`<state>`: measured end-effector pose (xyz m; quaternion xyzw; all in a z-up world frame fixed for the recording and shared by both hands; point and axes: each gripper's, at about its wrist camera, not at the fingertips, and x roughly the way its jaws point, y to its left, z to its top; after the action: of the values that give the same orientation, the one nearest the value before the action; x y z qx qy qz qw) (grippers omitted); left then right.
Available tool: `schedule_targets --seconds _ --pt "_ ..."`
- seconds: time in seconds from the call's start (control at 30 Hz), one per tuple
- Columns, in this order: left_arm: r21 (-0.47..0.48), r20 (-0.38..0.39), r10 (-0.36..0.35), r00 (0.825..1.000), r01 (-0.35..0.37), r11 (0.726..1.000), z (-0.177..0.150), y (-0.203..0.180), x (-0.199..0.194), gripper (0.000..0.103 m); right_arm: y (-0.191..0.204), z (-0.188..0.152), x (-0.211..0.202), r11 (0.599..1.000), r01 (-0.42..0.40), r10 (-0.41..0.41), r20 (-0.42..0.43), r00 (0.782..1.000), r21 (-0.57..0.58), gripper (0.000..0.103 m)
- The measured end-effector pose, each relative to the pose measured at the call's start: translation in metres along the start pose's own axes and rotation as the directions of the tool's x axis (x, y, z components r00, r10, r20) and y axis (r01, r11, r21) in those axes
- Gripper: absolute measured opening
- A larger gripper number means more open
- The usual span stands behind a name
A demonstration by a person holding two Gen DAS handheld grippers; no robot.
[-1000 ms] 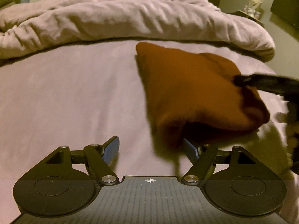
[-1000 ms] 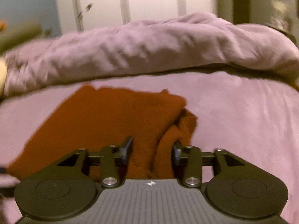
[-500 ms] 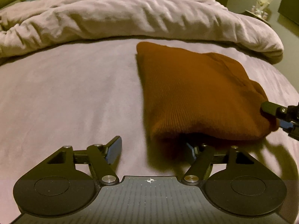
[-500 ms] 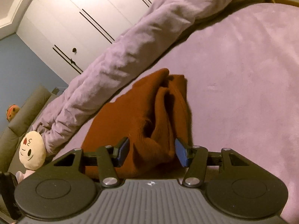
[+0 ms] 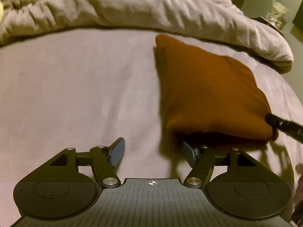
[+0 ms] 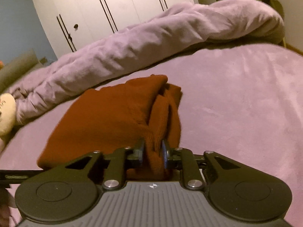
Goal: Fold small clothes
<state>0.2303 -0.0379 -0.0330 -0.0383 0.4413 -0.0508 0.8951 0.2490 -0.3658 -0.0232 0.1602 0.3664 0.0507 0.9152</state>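
A folded rust-brown knit garment (image 5: 208, 94) lies on the mauve bed sheet (image 5: 75, 94). My left gripper (image 5: 151, 145) is open just in front of its near-left corner. The right fingertip (image 5: 186, 149) sits at the garment's shadowed near edge, and nothing is between the jaws but sheet. In the right wrist view the garment (image 6: 106, 117) shows bunched folds at its near right end. My right gripper (image 6: 153, 147) is closing on one of these folds, and both pads press the cloth. That gripper's finger (image 5: 280, 124) shows at the garment's right end in the left wrist view.
A rumpled mauve duvet (image 5: 132, 5) is heaped along the far side of the bed. White wardrobe doors (image 6: 113, 5) stand behind it. A pale plush toy (image 6: 5, 111) lies at the left edge. A nightstand with small items (image 5: 274, 17) is at the far right.
The right gripper's jaws have narrowed from around the garment's bunched end onto one fold. Its view has rolled back toward level. The left gripper has shifted slightly left and stayed open.
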Motion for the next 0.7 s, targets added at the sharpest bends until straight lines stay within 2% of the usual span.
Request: schedule_targets --seconds 0.07,0.13,0.2,0.3,0.37,0.53,0.63,0.7 --pt "-0.006 0.061 -0.014 0.998 0.014 1.0 0.004 0.005 -0.02 0.079 0.001 0.003 -0.012 1.0 0.004 -0.004 0.038 0.999 0.015 0.028" --pt "-0.026 0.123 -0.038 0.992 0.042 0.999 0.012 0.007 -0.032 0.089 0.007 0.005 -0.021 0.999 0.031 -0.029 0.101 0.994 -0.021 0.028" --pt "-0.017 0.152 -0.061 0.986 0.065 0.998 0.023 0.002 -0.033 0.092 0.019 0.007 -0.026 0.997 0.019 -0.009 0.141 0.99 -0.07 0.028" --pt "0.003 0.121 -0.066 0.99 0.066 0.998 0.035 -0.01 -0.016 0.092 0.04 0.008 -0.017 0.992 -0.054 0.066 0.1 0.993 -0.117 0.028" --pt "-0.014 0.064 -0.059 0.996 0.06 0.998 0.037 -0.013 0.002 0.091 0.059 0.005 -0.009 0.979 -0.083 0.1 0.083 0.992 -0.184 0.027" --pt "-0.009 -0.089 -0.023 0.996 0.022 1.0 0.014 -0.016 0.047 0.091 0.077 -0.003 0.011 0.956 -0.104 0.118 0.033 0.992 -0.273 0.027" --pt "0.025 -0.047 -0.01 0.999 0.011 1.0 0.003 -0.019 0.05 0.092 0.073 -0.015 0.024 0.94 -0.04 0.044 0.005 0.999 -0.339 0.022" --pt "0.032 -0.044 -0.002 0.999 0.003 0.999 0.003 -0.021 0.054 0.096 0.067 -0.027 0.027 0.917 -0.022 0.03 0.015 0.999 -0.399 0.021"
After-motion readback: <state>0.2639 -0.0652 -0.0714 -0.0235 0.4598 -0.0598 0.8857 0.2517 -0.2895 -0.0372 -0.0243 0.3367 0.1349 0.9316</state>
